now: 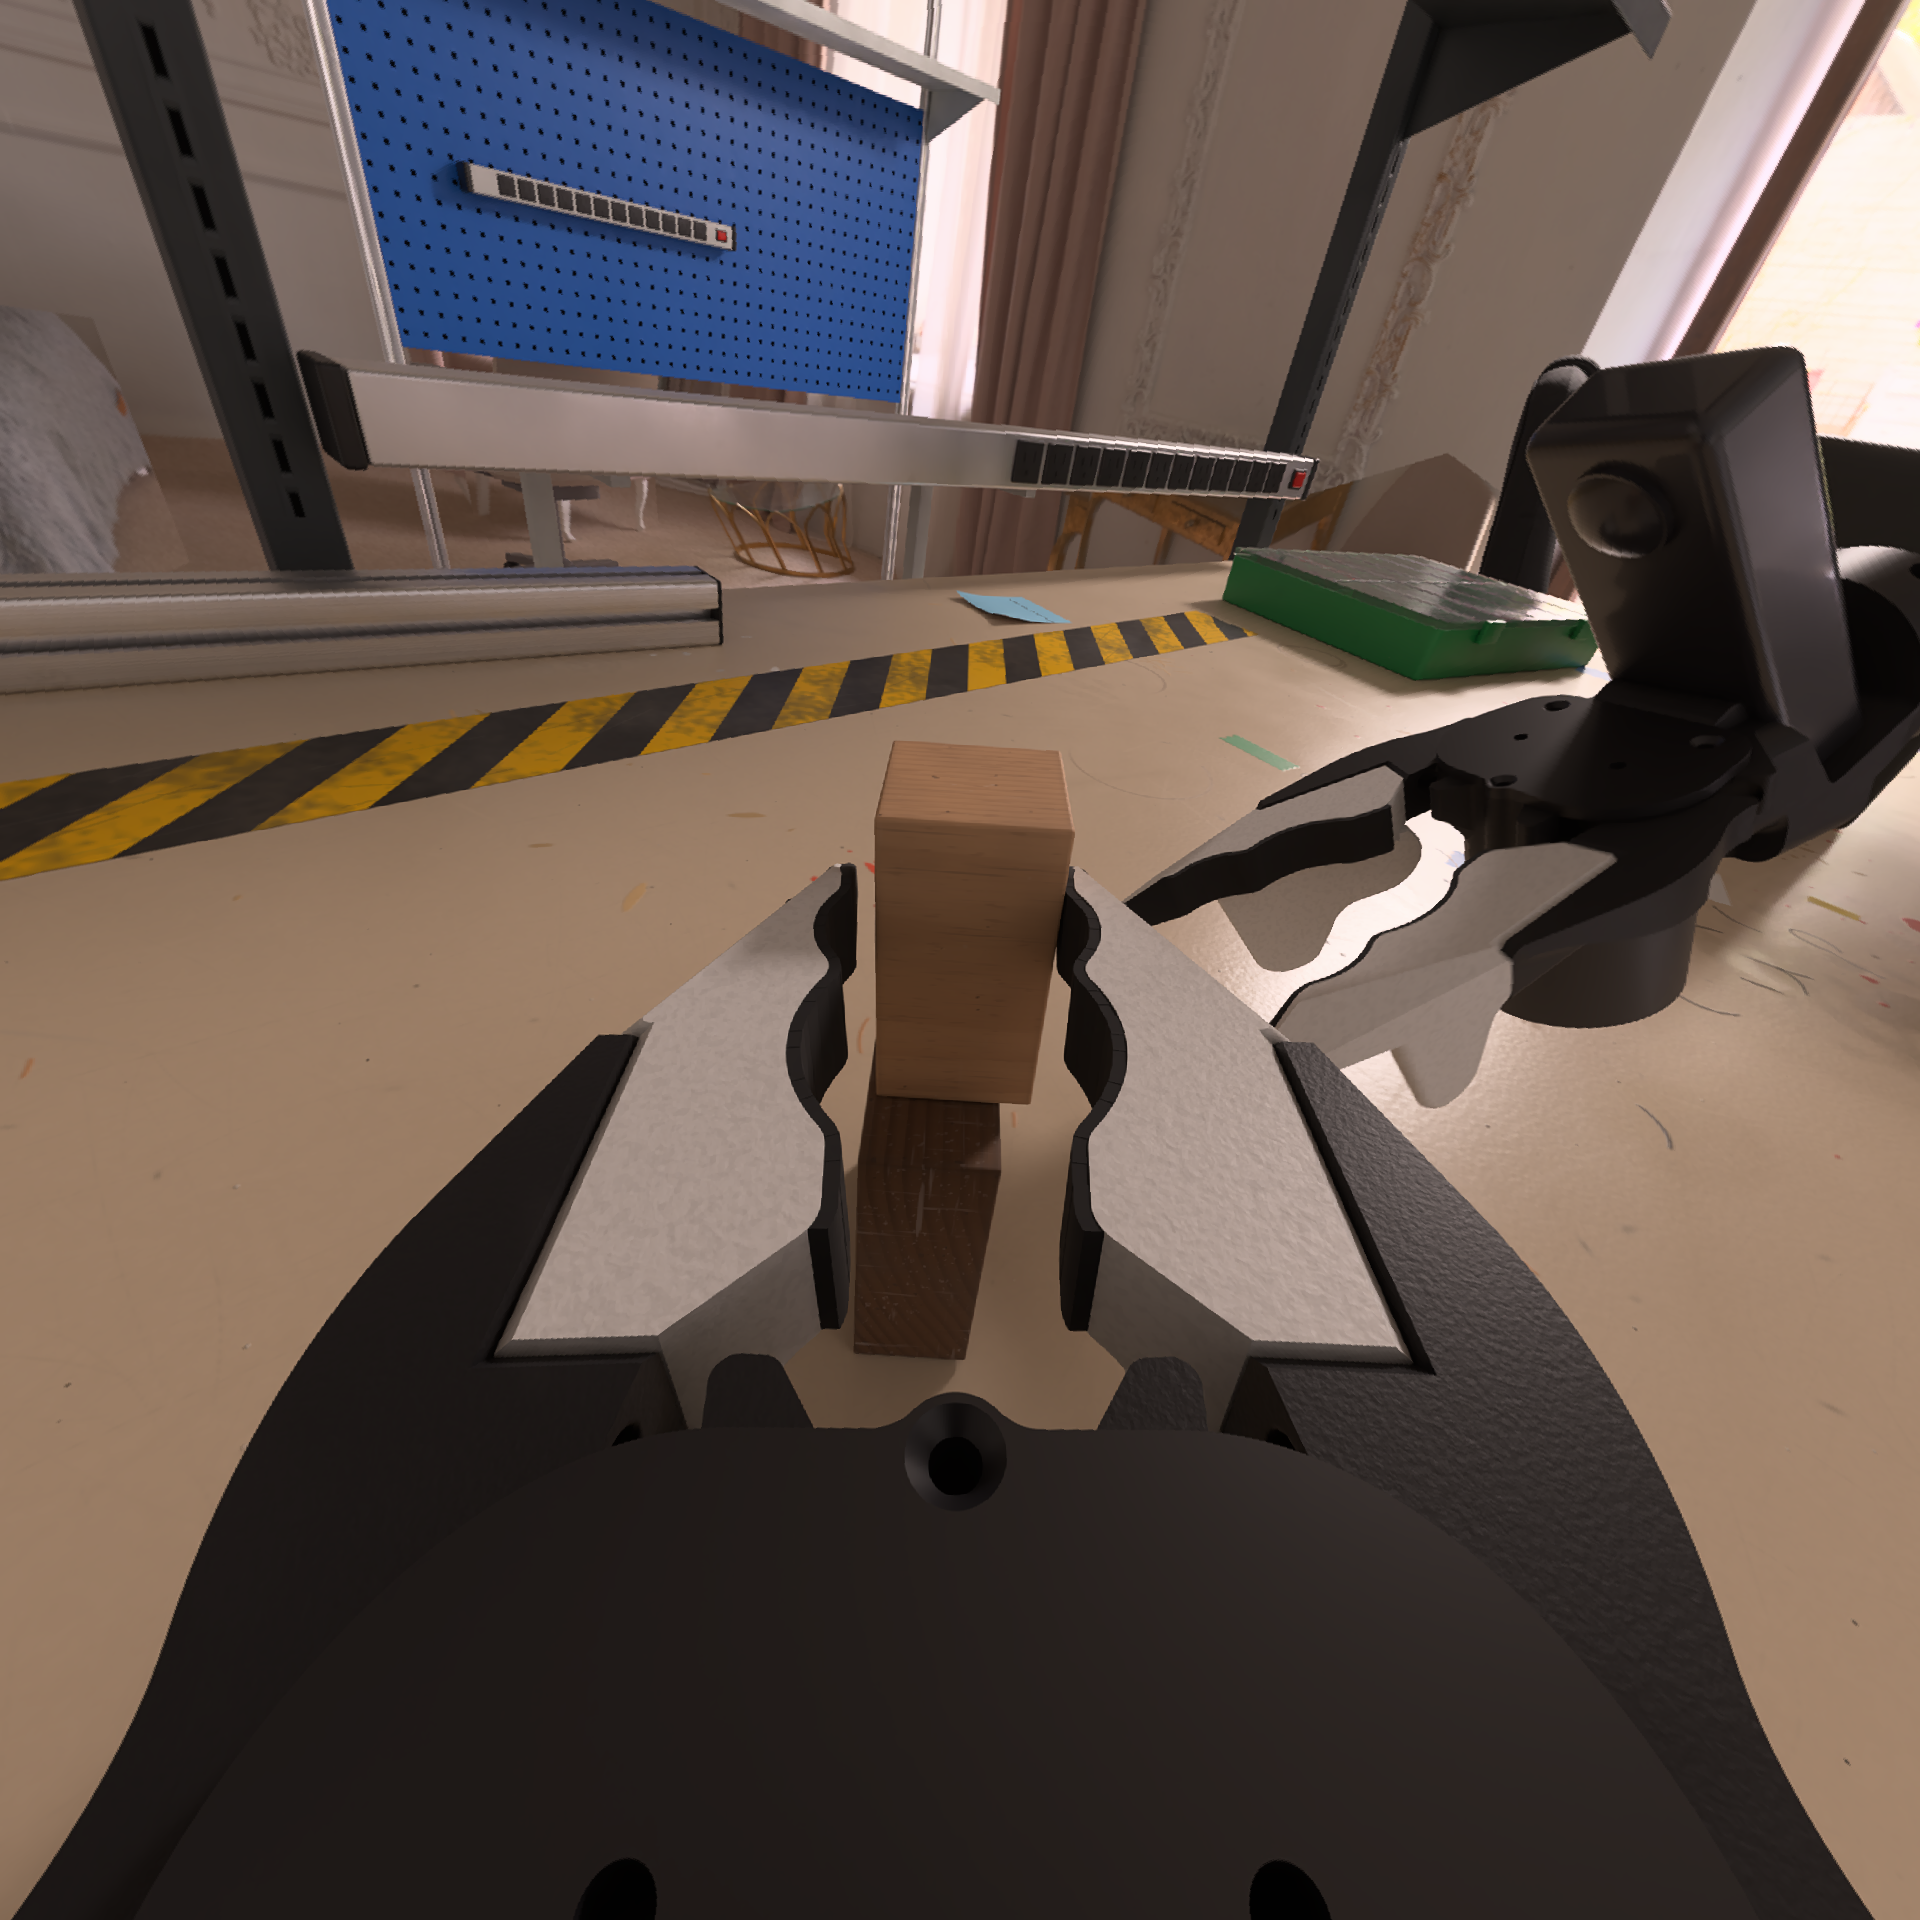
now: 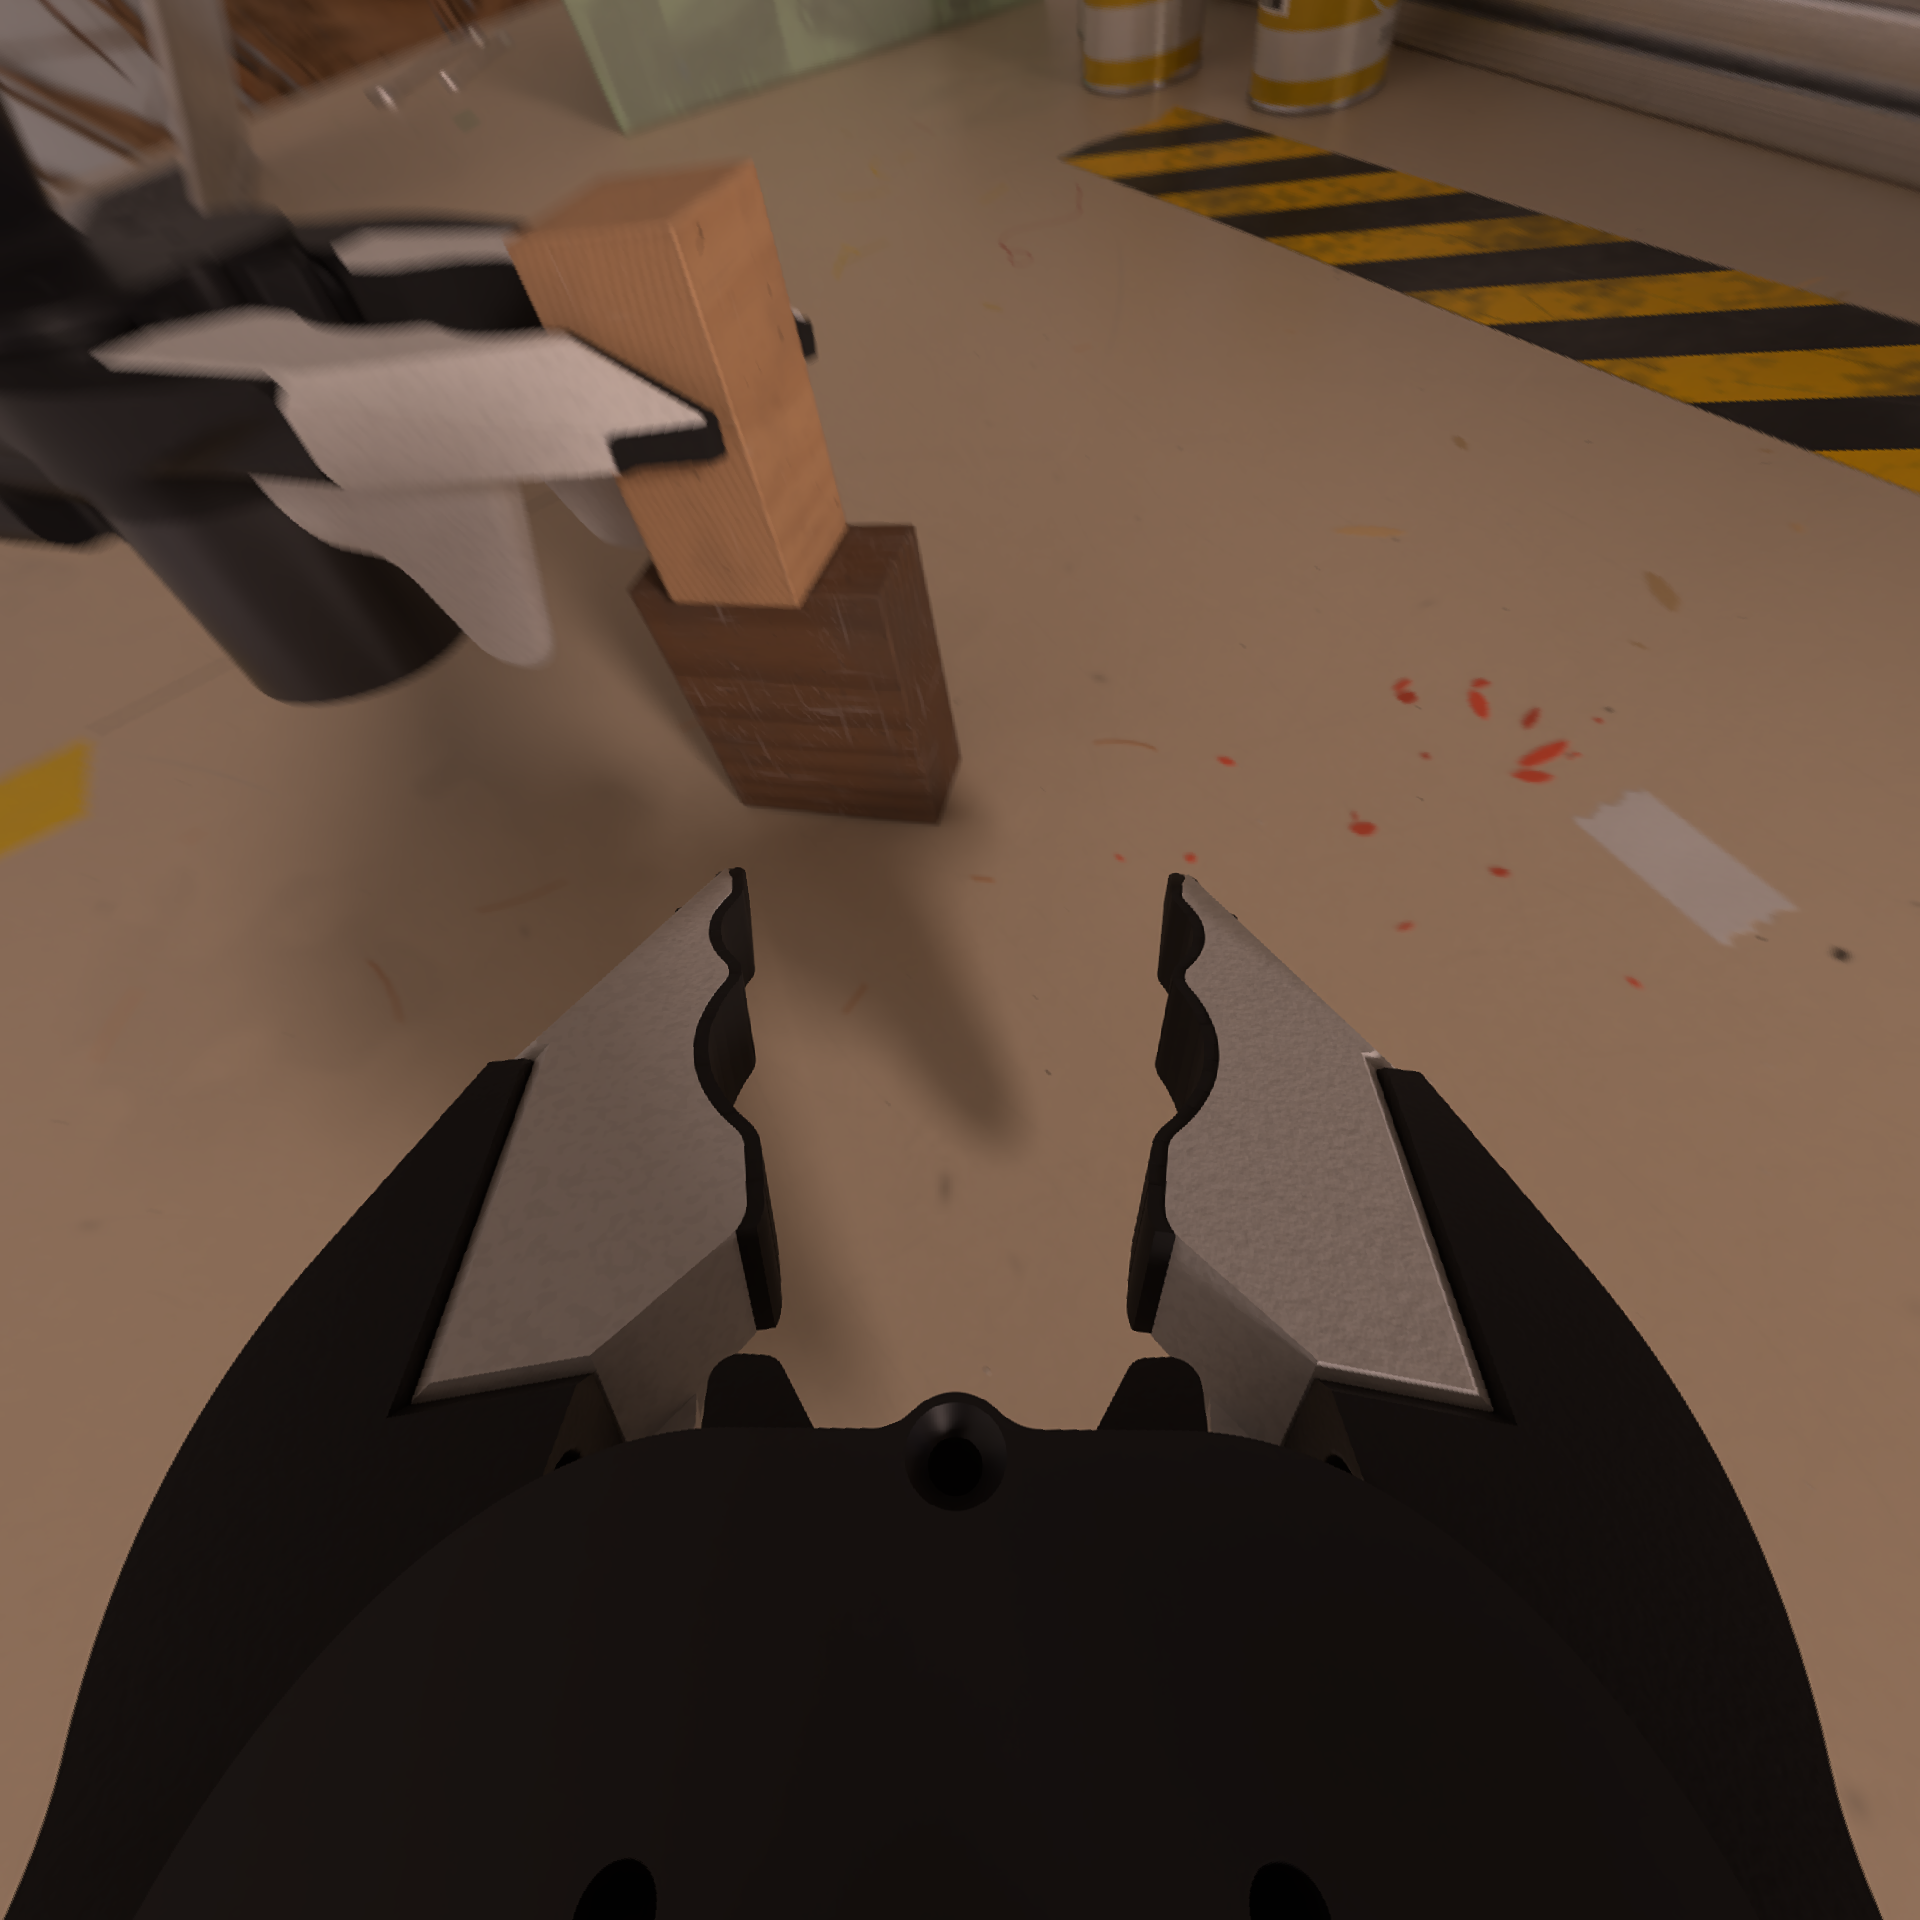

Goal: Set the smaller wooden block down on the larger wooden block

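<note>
Warm daylight glare at upper right window (image 1: 1839, 208); soft shadows on table (image 2: 1247, 520); left gripper (image 2: 665, 395) blurred, wide-angle edge stretch

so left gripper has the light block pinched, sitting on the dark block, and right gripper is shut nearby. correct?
One thing is off: the right gripper is open, its fingers spread wide with nothing between them, as the right wrist view shows. The rest holds: the left gripper pinches the light block, which sits on the dark block.
</note>
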### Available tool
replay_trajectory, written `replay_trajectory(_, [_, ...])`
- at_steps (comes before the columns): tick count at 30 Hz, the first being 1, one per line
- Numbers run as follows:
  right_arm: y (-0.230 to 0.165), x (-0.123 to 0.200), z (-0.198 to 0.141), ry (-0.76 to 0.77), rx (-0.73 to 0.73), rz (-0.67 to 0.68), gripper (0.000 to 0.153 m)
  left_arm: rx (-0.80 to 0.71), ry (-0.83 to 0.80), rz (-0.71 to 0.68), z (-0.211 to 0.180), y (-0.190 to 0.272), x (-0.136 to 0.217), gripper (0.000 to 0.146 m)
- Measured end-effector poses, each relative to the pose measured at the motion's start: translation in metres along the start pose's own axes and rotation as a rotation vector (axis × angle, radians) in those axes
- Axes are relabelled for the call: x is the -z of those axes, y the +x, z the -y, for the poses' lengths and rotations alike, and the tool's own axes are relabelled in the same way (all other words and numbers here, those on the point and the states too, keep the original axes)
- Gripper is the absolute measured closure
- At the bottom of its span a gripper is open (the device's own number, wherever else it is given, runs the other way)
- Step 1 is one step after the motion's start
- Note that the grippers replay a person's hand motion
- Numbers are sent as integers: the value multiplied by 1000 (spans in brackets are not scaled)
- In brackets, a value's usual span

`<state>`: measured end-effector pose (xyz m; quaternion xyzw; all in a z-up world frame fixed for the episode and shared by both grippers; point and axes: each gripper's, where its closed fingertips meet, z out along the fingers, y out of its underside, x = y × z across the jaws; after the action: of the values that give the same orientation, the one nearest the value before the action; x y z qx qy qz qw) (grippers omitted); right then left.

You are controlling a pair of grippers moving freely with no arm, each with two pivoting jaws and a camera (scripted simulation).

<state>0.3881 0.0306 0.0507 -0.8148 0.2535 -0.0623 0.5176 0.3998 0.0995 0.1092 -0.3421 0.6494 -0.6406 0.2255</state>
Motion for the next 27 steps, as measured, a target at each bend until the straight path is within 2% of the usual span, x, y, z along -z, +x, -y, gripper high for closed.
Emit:
replay_trajectory(2, [4, 1, -7, -26, 34, -45, 74, -9, -1, -5, 1, 3, 0, 108])
replay_trajectory(7, [6, 1, -12, -45, -1, -53, 75, -12, -12, -9, 0, 4, 0, 107])
replay_trajectory(20, [8, -3, -24, -129, 57, -100, 76, -44, -50, 13, -6, 2, 1, 106])
replay_trajectory(24, [9, -3, -26, -137, 57, -103, 76, -14, -29, 25, 5, 6, 17, 103])
replay_trajectory(27, [9, -4, -26, -142, 53, -102, 76, 9, 21, 18, 31, 9, 45, 102])
